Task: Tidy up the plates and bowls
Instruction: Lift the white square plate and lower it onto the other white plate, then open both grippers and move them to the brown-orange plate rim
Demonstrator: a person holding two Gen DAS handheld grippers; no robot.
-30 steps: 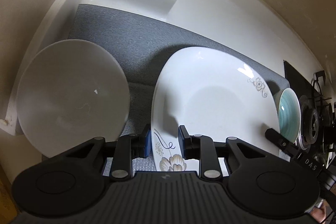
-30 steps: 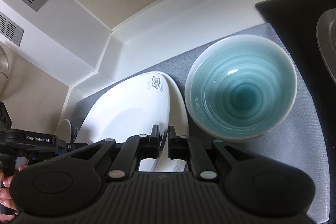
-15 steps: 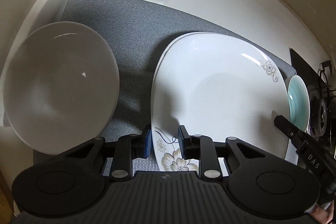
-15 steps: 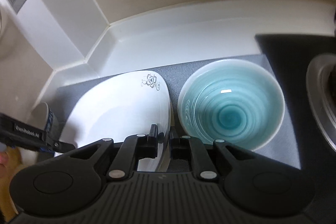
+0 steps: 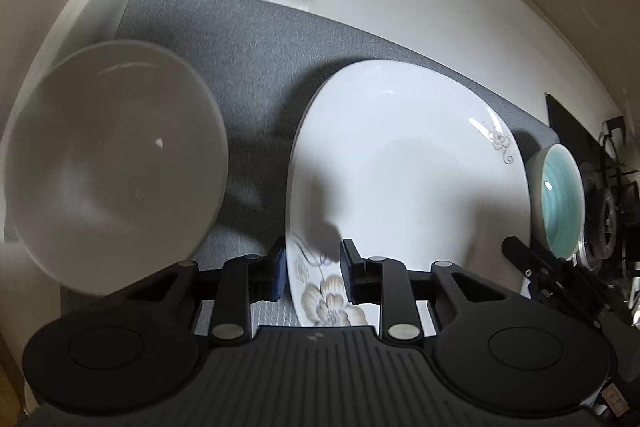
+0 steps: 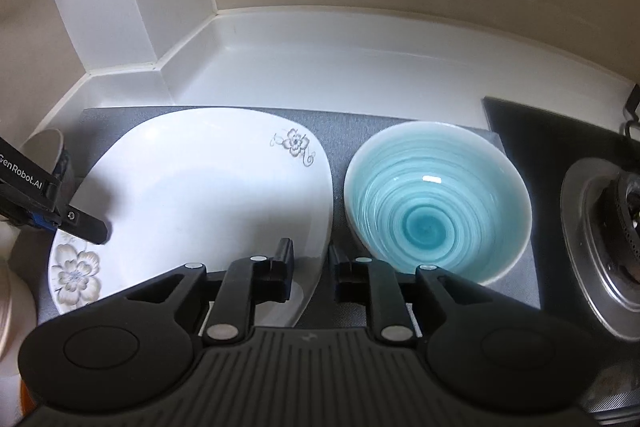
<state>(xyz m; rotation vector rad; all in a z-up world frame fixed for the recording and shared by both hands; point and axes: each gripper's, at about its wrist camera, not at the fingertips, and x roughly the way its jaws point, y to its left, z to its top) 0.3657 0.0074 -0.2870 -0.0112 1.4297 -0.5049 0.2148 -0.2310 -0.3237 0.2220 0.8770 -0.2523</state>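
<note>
Left of the flowered plate [image 5: 404, 179], only the left view shows a white bowl [image 5: 112, 163]. Both claws, left [image 5: 314, 273] and right [image 6: 310, 267], are partly open around the plate's edges; a blue bowl [image 6: 436, 203] sits beside it.

Glossy glazed ceramic: the white flowered plate [image 6: 208, 203] and teal bowl [image 6: 436, 203]. The grey mat [image 5: 248, 39] looks woven, matt cloth. The burner ring [image 6: 588, 251], right edge, is dull brushed metal.

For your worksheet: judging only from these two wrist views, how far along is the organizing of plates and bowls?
Done: nothing looks stacked. In hand: left gripper and right gripper both straddle rims of the floral plate, jaws apart. Left: white bowl and teal bowl sit separately on the grey mat.
</note>
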